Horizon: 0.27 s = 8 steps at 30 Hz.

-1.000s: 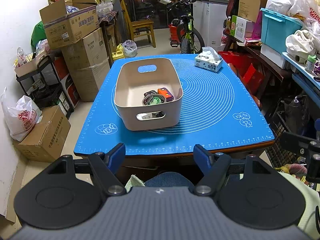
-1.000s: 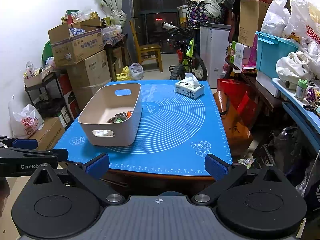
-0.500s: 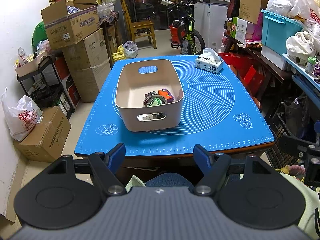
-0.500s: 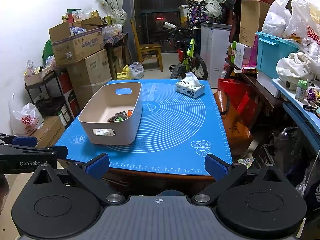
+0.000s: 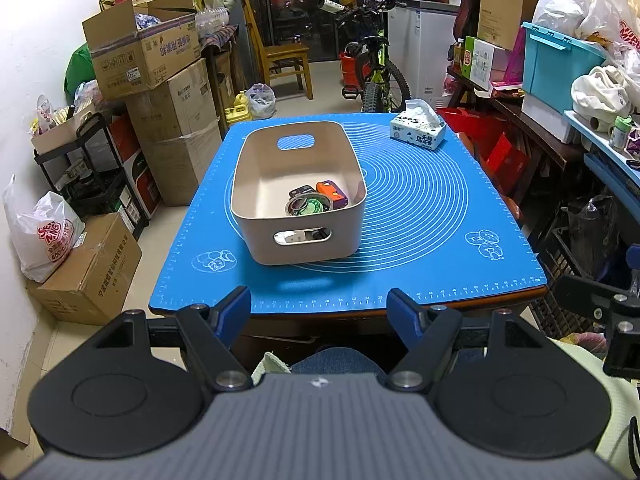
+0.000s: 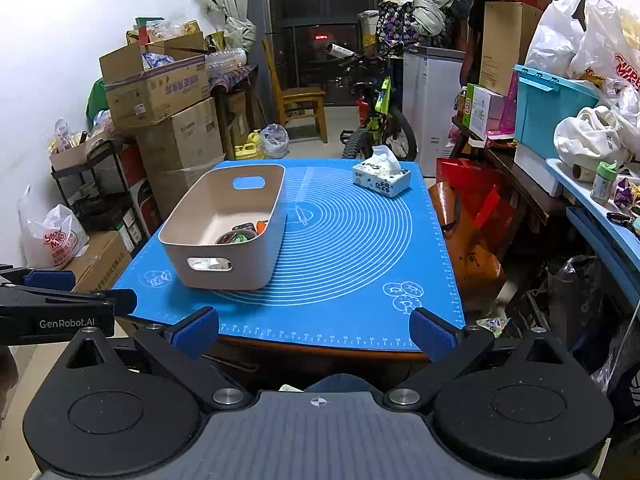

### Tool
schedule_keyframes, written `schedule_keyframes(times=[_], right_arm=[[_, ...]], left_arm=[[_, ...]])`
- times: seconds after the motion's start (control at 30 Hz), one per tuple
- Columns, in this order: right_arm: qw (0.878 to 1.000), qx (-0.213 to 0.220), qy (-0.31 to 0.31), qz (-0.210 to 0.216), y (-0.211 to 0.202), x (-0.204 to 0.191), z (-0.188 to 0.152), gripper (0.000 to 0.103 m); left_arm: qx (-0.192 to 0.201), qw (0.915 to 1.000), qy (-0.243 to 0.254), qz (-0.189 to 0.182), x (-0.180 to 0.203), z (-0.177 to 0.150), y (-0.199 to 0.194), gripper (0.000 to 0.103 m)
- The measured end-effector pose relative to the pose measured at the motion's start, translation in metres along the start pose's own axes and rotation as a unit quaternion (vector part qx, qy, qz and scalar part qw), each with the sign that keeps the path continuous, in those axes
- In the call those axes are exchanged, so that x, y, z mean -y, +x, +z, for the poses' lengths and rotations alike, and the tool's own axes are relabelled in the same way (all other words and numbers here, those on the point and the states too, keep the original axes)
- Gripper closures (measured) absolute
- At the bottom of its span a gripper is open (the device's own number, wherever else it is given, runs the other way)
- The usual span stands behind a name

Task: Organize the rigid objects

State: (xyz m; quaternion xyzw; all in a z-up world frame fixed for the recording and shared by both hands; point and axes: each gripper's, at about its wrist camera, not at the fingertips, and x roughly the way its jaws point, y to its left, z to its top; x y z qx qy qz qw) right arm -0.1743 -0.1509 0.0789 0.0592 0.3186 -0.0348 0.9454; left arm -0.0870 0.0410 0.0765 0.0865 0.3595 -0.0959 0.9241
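A beige plastic bin [image 5: 260, 236] [image 6: 256, 256] stands on the blue mat [image 5: 420, 208] [image 6: 344, 240], left of centre. Inside lie several small rigid items: a tape roll [image 5: 309, 205] [image 6: 236, 237], an orange piece [image 5: 329, 189] and a dark purple piece. My left gripper [image 5: 319, 305] is open and empty, held back off the table's near edge. My right gripper [image 6: 314, 333] is open and empty, also off the near edge, to the right of the left one. The left gripper shows in the right wrist view [image 6: 60, 312].
A tissue box [image 5: 418, 130] [image 6: 382, 178] sits at the mat's far right corner. Cardboard boxes [image 5: 144, 56] stack along the left wall. A bicycle [image 5: 376, 76] and chair stand behind the table. Shelves with bins and bags line the right side.
Both views have shifted very slightly; the bin and tissue box have not moved. Both grippers stay open and empty.
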Motion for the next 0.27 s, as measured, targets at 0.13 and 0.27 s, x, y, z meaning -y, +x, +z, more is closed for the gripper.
schedule_keyframes(times=[0.13, 0.27], right_arm=[[1.0, 0.0, 0.0, 0.0, 0.0002, -0.0004, 0.0004, 0.002], [1.0, -0.001, -0.001, 0.001, 0.0003, 0.0005, 0.0004, 0.002]], left_arm=[[0.002, 1.0, -0.001, 0.0, 0.0001, 0.0028, -0.0019, 0.028], [0.001, 1.0, 0.0, -0.002, 0.0003, 0.0042, -0.0026, 0.028]])
